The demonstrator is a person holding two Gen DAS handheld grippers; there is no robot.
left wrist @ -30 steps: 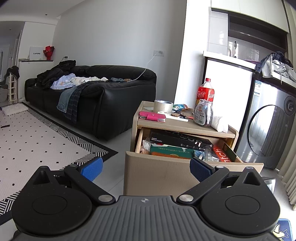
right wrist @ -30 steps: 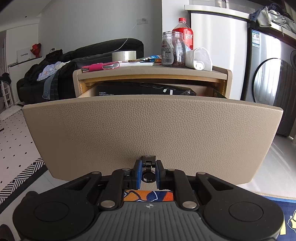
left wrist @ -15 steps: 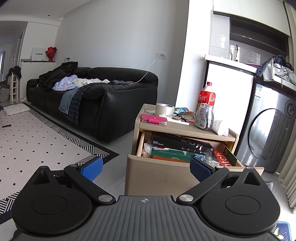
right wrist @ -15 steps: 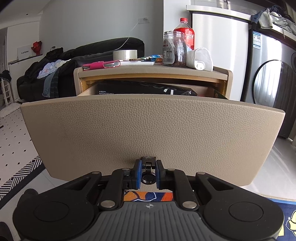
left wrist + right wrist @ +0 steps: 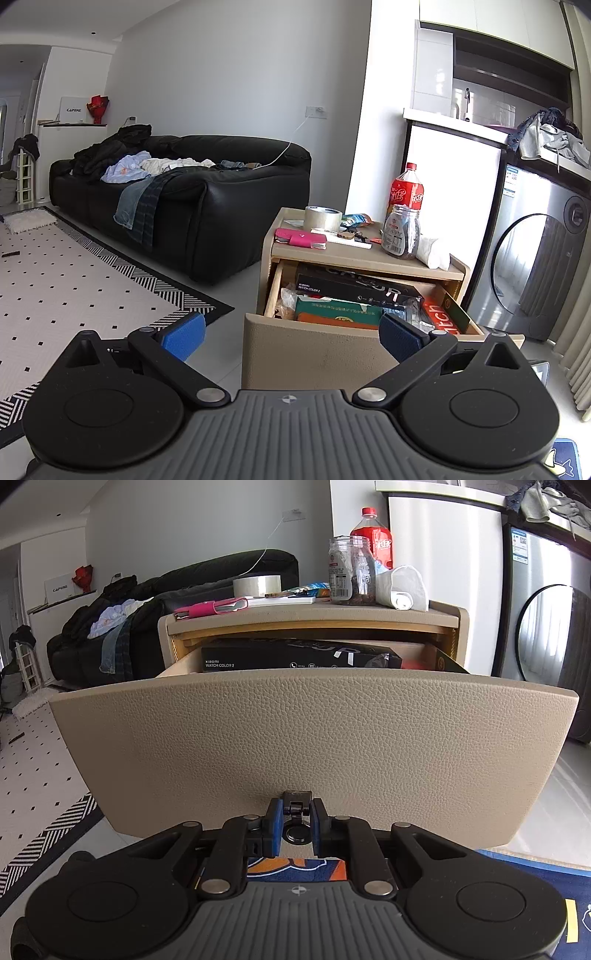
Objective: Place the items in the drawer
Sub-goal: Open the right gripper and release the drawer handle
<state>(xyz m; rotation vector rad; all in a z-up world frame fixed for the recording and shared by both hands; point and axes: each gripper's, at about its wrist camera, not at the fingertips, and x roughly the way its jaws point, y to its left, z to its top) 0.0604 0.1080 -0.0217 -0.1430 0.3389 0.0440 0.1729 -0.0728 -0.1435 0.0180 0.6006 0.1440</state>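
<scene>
Pinching the stiff drawer (image 5: pixel 314 738) by its small pull (image 5: pixel 296 808), right fingers (image 5: pixel 273 827) closed; left fingers (image 5: pixel 184 332) wide, empty.

The drawer (image 5: pixel 317 354) stands pulled out from the cabinet (image 5: pixel 364 258), in front of it. Boxes (image 5: pixel 343 288) lie packed inside the drawer. On the cabinet top sit a tape roll (image 5: pixel 322 218) at the back left, a jar (image 5: pixel 402 236) to the right, and a bottle (image 5: pixel 406 190) behind the jar. The sofa (image 5: pixel 192 192) stands left of the cabinet, the washing machine (image 5: pixel 546 266) to its right.
</scene>
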